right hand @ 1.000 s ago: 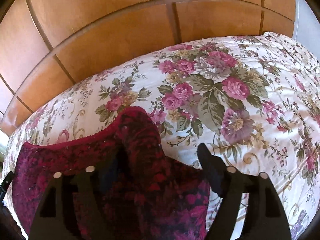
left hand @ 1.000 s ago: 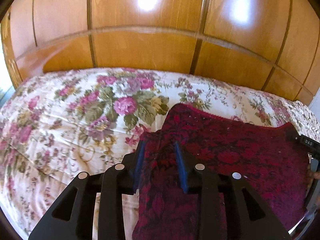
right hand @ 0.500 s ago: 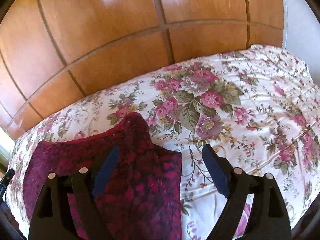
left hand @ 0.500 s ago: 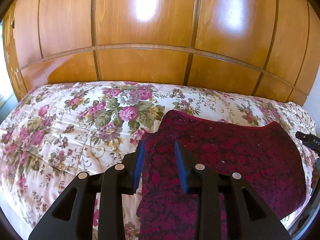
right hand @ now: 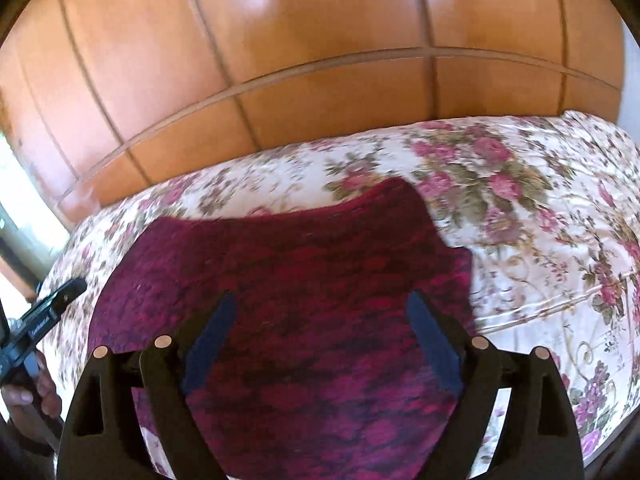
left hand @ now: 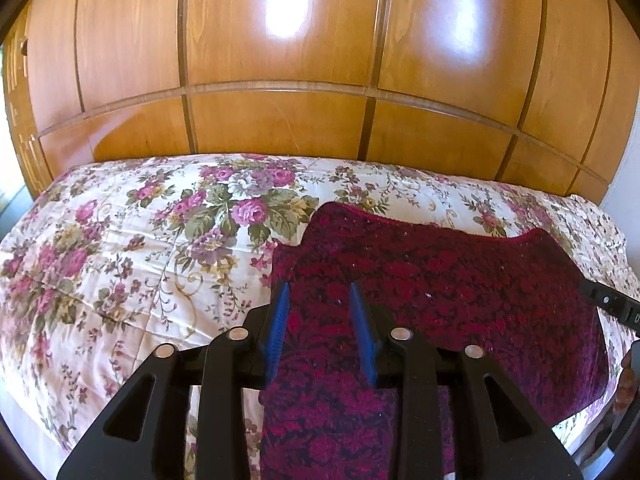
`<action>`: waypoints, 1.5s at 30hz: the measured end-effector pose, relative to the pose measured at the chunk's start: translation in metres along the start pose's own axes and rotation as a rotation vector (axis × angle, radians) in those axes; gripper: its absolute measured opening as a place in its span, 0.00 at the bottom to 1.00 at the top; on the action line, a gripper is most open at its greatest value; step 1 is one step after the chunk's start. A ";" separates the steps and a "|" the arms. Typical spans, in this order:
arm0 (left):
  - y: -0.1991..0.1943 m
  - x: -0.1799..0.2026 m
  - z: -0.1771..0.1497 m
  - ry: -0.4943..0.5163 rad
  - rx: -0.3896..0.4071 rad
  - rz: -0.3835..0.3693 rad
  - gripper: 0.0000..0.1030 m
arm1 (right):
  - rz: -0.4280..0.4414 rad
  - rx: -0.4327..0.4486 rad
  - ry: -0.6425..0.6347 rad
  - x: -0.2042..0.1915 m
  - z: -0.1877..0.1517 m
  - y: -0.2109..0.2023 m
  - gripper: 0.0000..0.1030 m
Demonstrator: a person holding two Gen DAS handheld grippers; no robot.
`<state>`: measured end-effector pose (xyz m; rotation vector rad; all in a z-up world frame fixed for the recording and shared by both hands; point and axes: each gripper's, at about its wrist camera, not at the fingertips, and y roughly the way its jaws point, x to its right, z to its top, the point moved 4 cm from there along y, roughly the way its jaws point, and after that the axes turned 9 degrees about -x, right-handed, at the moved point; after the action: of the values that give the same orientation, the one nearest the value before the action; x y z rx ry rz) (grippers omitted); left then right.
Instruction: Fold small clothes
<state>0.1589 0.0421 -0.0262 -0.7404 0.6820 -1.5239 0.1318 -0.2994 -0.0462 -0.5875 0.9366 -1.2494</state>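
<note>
A dark red patterned knitted garment (left hand: 460, 292) lies flat on the floral bedspread (left hand: 132, 264), its left part folded in as a strip toward me. My left gripper (left hand: 319, 286) hovers over that strip. Its jaws are opening, and the blue pads (left hand: 280, 320) stand apart from the fabric without pressing on it. In the blurred right wrist view, my right gripper (right hand: 322, 300) hangs above the garment (right hand: 304, 264). Its jaws are still widening and hold nothing.
Glossy wooden wardrobe panels (left hand: 280, 80) rise right behind the bed. Part of the right gripper (left hand: 608, 304) shows at the left view's right edge. The left gripper (right hand: 48, 312) and a hand (right hand: 24, 396) show at the right view's left edge.
The right gripper let the fabric slip off its left finger. It rose and swung left over the garment's middle. The left gripper drew back a little, and its pads spread slightly.
</note>
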 end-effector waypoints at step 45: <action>0.013 0.045 -0.017 0.074 -0.033 -0.017 0.50 | -0.082 0.002 0.108 0.048 -0.010 -0.007 0.90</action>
<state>0.1517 -0.0041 -0.0439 -0.7194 0.7598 -1.5653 0.1219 -0.3462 -0.0585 -0.5656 1.0088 -1.3660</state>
